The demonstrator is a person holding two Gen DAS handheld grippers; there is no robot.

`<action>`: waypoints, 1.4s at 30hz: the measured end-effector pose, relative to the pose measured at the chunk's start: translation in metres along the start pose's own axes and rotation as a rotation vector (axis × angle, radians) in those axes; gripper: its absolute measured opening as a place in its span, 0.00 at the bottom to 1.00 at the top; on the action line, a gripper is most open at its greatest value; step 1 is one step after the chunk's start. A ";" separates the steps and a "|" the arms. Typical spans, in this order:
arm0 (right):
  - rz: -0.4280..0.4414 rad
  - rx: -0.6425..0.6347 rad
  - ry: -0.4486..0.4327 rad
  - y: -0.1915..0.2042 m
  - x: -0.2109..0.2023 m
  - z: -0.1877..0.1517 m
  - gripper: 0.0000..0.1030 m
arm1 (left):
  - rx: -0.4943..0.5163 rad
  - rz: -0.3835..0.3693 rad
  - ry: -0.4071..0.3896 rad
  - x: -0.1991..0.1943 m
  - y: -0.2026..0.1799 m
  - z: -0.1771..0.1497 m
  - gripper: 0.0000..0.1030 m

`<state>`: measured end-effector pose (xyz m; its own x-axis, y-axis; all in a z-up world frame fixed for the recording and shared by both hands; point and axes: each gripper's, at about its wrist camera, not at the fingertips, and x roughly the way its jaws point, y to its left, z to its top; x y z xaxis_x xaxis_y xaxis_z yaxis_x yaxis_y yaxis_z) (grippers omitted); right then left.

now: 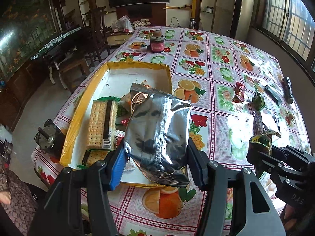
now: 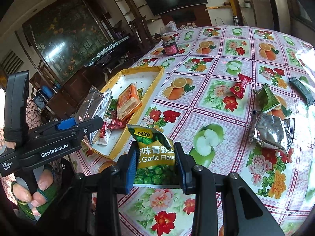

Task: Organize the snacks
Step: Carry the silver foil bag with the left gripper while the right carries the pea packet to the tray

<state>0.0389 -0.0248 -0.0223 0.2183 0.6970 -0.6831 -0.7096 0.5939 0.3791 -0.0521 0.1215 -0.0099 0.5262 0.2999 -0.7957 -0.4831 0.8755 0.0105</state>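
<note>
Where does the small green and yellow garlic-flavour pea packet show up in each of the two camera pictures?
Left wrist view: the green and yellow pea packet sits at the right edge, clamped in the right gripper.
Right wrist view: it fills the lower centre, between that gripper's blue-padded fingers.
Shared landmark: the yellow-rimmed cardboard tray lies to its left in both.

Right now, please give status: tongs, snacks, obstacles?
Left tongs shut on silver packet above yellow tray. Right tongs shut on green pea packet. Nothing blocking.
</note>
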 end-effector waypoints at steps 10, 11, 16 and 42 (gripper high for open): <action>0.022 -0.019 0.014 0.016 0.013 0.005 0.34 | -0.022 0.018 0.000 0.000 0.018 0.001 0.57; 0.025 -0.022 0.015 0.017 0.014 0.005 0.34 | -0.024 0.021 0.001 0.000 0.020 0.001 0.57; 0.033 -0.039 0.023 0.026 0.019 0.007 0.34 | -0.038 0.035 0.003 0.003 0.029 0.001 0.57; 0.100 -0.159 0.107 0.086 0.079 0.014 0.34 | -0.122 0.092 0.039 0.023 0.081 -0.001 0.57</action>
<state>0.0048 0.0870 -0.0350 0.0751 0.6977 -0.7125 -0.8229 0.4469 0.3509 -0.0796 0.1994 -0.0282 0.4489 0.3600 -0.8178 -0.6110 0.7915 0.0130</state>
